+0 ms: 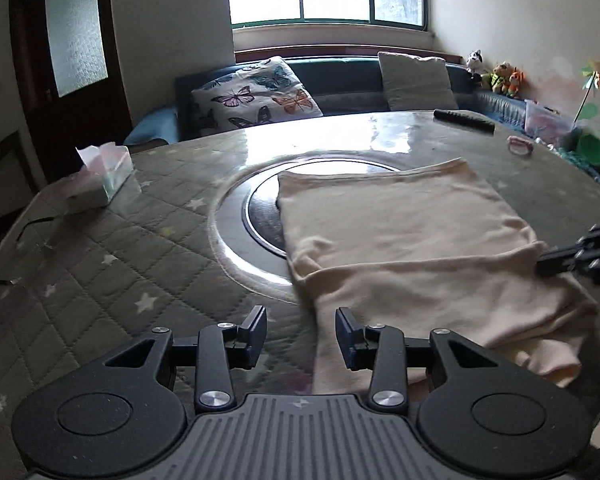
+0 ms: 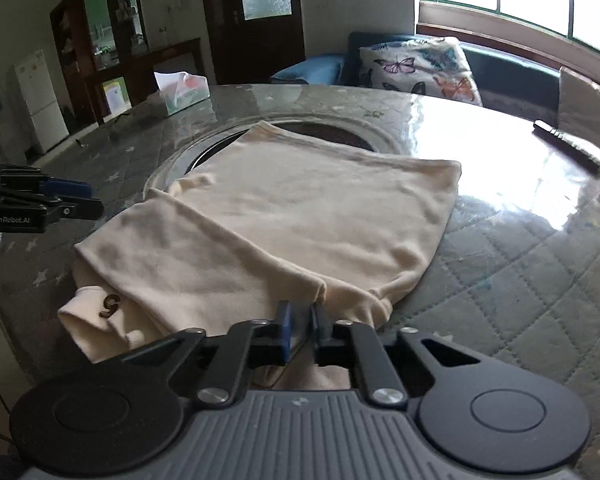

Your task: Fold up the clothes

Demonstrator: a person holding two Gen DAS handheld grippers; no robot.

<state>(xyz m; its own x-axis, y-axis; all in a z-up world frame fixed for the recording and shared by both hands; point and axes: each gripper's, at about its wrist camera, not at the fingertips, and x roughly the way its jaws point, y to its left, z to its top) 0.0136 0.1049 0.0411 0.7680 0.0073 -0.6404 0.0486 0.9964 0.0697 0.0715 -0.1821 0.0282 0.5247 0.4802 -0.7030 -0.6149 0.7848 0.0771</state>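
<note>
Between the right tool's (image 2: 300, 314) closed jaws sits the cream garment's (image 2: 300, 216) edge.

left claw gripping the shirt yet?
No. The left claw stands open, nothing between its pads; the cream shirt lies beside it.

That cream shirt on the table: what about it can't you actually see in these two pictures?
- The cream shirt's near hem, right wrist view: hidden behind the right hand-held gripper, which is pinching the fold.
- Its right-hand end, left wrist view: cut off by the picture edge.
- The dark mark on its sleeve, right wrist view: too small to read surely.
- Its underside: hidden against the table.
</note>
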